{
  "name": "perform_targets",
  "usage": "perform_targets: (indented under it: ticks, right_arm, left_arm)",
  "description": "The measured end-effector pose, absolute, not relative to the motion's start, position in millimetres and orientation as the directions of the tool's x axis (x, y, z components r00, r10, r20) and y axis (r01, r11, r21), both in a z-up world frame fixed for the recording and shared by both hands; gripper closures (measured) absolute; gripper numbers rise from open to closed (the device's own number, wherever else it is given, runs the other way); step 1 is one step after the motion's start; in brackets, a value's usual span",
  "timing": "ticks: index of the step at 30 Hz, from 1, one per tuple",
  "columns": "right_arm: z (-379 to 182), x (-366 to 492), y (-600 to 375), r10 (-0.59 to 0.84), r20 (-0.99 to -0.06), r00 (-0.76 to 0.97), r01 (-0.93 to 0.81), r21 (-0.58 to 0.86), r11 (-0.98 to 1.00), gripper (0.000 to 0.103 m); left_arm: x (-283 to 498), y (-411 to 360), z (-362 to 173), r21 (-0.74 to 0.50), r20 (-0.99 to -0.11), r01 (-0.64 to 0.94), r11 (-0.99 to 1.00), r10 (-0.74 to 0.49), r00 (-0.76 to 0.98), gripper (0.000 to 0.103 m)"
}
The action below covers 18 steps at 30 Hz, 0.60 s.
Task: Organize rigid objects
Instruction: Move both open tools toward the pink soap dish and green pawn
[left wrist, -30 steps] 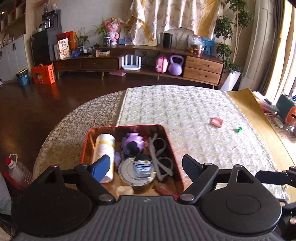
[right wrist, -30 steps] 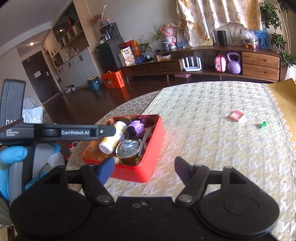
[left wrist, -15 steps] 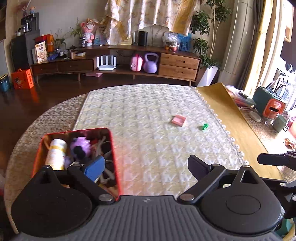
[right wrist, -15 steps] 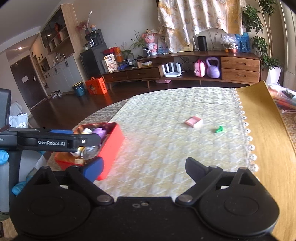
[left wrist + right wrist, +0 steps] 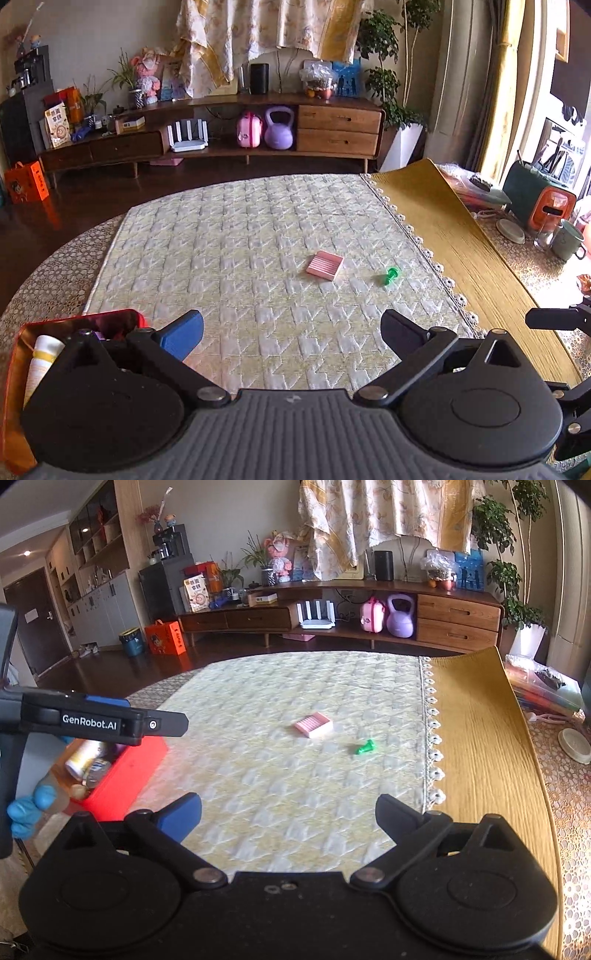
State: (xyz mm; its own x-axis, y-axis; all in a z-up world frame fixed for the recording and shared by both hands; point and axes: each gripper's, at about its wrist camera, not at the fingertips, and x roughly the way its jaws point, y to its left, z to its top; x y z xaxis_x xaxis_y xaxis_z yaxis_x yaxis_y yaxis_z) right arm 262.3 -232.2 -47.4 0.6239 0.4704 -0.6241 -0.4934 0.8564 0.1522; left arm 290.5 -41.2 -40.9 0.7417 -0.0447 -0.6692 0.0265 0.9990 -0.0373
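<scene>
A small pink box [image 5: 325,265] [image 5: 314,724] and a green push pin [image 5: 389,276] [image 5: 365,746] lie apart on the quilted cloth, ahead of both grippers. The red tin [image 5: 20,354] [image 5: 122,779], holding a white bottle, a jar and other small items, sits at the left. My left gripper [image 5: 291,325] is just right of the tin, its jaws opening wide with nothing between them. My right gripper [image 5: 288,805] stands open and empty over the cloth. In the right wrist view, a finger [image 5: 166,724] of the left gripper crosses above the tin.
A yellow mat [image 5: 443,229] borders the cloth on the right. Beyond it stand a mug [image 5: 567,240], a lid and an orange-fronted appliance [image 5: 546,210]. A hand in a blue glove [image 5: 33,805] shows at the left. The round table's edge curves off at the far left.
Both grippers swung right, away from above the red tin, toward the pink box and green pin. Both sets of jaws spread wider. The tin slid to the left edge of each view.
</scene>
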Motion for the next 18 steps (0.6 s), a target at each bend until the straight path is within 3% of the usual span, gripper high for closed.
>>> perform_targets:
  ticks: [9, 18]
  right_arm:
    - [-79.1, 320.7, -242.3, 0.434, -0.652, 0.622, -0.47, 0.132, 0.873, 0.002]
    - [-105.9, 360.5, -227.7, 0.4, -0.666, 0.629, -0.507, 0.038, 0.861, 0.006]
  left_arm:
    - [362.3, -65.3, -69.3, -0.038, -0.708, 0.127, 0.991, -0.116, 0.696, 0.0]
    - [419.9, -75.9, -104.5, -0.004, -0.724, 0.069, 0.998, -0.051, 0.688, 0.0]
